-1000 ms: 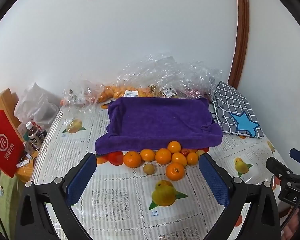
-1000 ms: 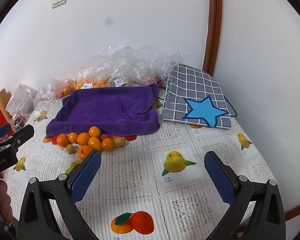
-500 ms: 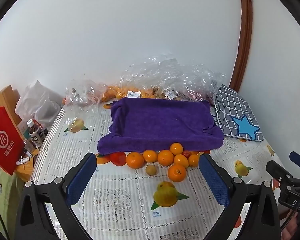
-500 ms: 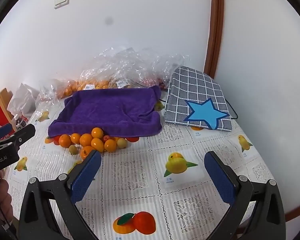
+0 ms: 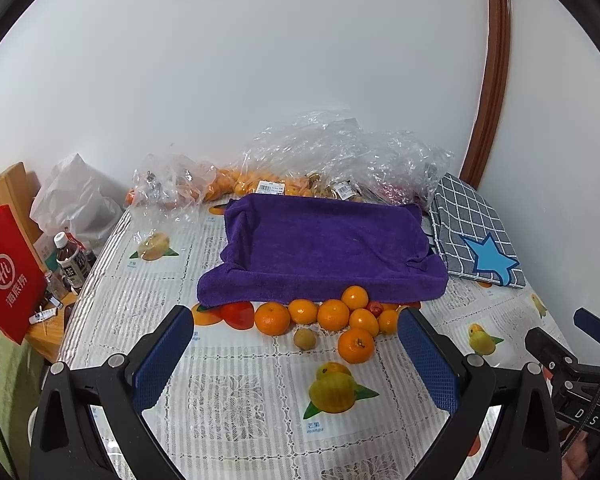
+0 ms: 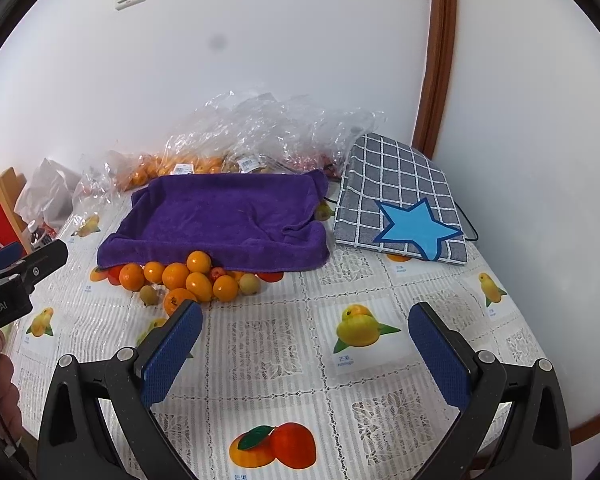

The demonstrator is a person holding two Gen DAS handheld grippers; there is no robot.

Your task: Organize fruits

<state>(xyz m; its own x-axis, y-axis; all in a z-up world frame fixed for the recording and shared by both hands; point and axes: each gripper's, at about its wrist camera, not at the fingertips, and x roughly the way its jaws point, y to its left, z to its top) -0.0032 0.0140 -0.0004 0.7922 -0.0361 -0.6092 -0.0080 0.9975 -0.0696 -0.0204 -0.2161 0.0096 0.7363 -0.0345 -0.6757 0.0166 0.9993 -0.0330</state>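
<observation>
Left wrist view: left gripper (image 5: pixel 296 356) spread wide, blue pads holding nothing, hovering above the tablecloth (image 5: pixel 236 400) near its front edge. Right gripper (image 6: pixel 306 346) likewise wide apart and empty, over bare cloth toward the front right part of the table, touching nothing.

Fruit pile (image 5: pixel 332 316) lies mid-table, tight against the front edge of the purple towel (image 5: pixel 324 240): several oranges touching each other, one orange (image 5: pixel 355 345) a bit forward, a small brownish round fruit (image 5: pixel 304 338) just beside it. A red fruit (image 5: pixel 238 315) at the pile's left end is half tucked under the towel hem; a small red one (image 5: pixel 375 307) is mostly hidden between oranges. Right wrist view shows another pale fruit (image 6: pixel 249 283) at the pile's right end.

Towel drapes over something tray-like, not visible. Clear plastic bags (image 5: pixel 340 160) along the back edge hold more orange fruit, contents hard to make out. Grid-pattern cushion (image 5: pixel 472 236) with blue star at the back right corner. Red paper bag (image 5: pixel 8 276) and bottle (image 5: pixel 70 262) off the left edge, partly cut off.
</observation>
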